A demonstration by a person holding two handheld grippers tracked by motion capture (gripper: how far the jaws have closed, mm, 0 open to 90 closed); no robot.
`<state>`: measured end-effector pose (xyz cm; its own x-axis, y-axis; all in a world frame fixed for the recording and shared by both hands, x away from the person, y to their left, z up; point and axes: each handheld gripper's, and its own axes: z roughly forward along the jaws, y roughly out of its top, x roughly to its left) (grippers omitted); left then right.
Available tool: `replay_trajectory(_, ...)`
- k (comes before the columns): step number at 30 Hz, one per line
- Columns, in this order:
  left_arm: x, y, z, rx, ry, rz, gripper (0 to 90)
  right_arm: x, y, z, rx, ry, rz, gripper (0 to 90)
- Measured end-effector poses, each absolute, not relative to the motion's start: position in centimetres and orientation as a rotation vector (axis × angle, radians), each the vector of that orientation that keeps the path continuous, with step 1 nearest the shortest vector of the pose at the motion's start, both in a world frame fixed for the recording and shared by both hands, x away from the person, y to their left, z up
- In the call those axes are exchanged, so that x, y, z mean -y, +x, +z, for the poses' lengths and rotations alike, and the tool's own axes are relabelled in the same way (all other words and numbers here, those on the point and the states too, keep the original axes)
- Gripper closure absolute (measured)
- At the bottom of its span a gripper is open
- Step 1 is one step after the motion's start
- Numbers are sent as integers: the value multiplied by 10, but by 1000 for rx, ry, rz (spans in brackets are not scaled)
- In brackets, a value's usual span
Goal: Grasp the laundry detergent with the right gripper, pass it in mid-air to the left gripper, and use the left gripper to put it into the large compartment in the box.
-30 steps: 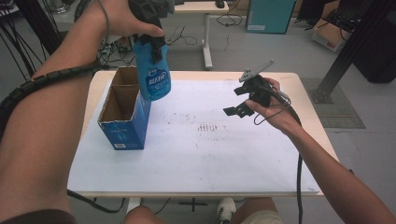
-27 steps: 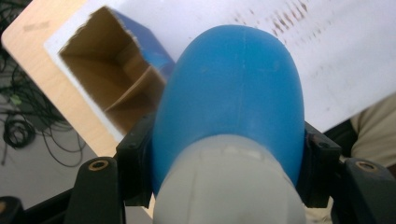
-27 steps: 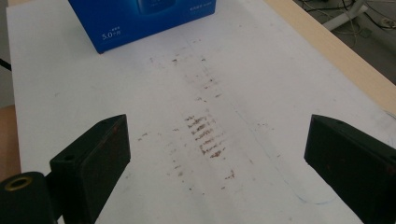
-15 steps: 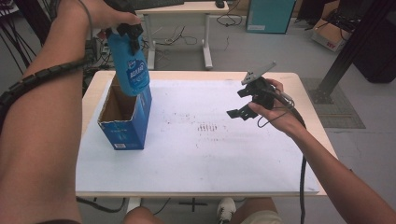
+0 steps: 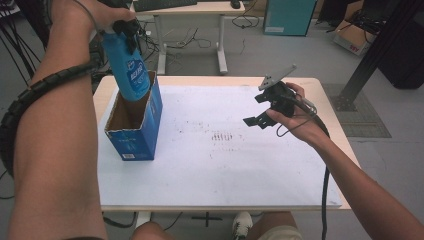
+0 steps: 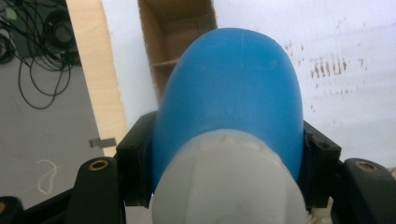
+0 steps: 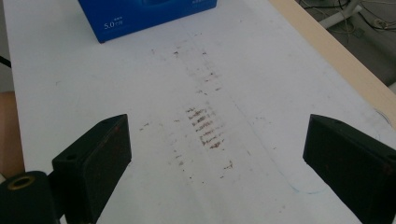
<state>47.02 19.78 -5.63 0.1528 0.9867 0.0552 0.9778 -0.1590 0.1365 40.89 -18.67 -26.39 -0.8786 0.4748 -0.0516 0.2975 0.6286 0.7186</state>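
A blue bottle [image 5: 127, 70] with a white cap [image 6: 224, 191] hangs tilted over an open blue cardboard box [image 5: 135, 137] at the table's left. My left gripper [image 5: 125, 30] is shut on the bottle near its cap end, and its black pads [image 6: 135, 158] press on both sides. The bottle's lower end sits at the box's brown open mouth [image 6: 182, 28]. Whether it is inside the box I cannot tell. My right gripper [image 5: 265, 107] hovers over the white sheet [image 5: 225, 165] at the right. It stands open [image 7: 219, 154] with nothing between its jaws.
Brown smudges [image 5: 222, 135] mark the middle of the sheet. The wooden table edge [image 5: 335, 115] runs along the right. Beyond the table are a desk [image 5: 190, 7], a teal cabinet [image 5: 290, 17], a black post [image 5: 372, 55] and floor cables [image 6: 32, 56].
My left gripper has carried the bottle leftward, from beside the box's far right corner to over its open top. The right gripper has stayed where it was.
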Motion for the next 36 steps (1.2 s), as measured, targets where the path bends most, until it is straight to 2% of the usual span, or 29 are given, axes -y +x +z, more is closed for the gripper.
replay_trajectory(17,-209,472,-60,-2119,2207,216,364,190,408,-258,-2607,618,1066,78)
replay_trajectory(36,-221,469,-66,-2150,2153,242,364,193,404,-253,-2592,604,1051,79)
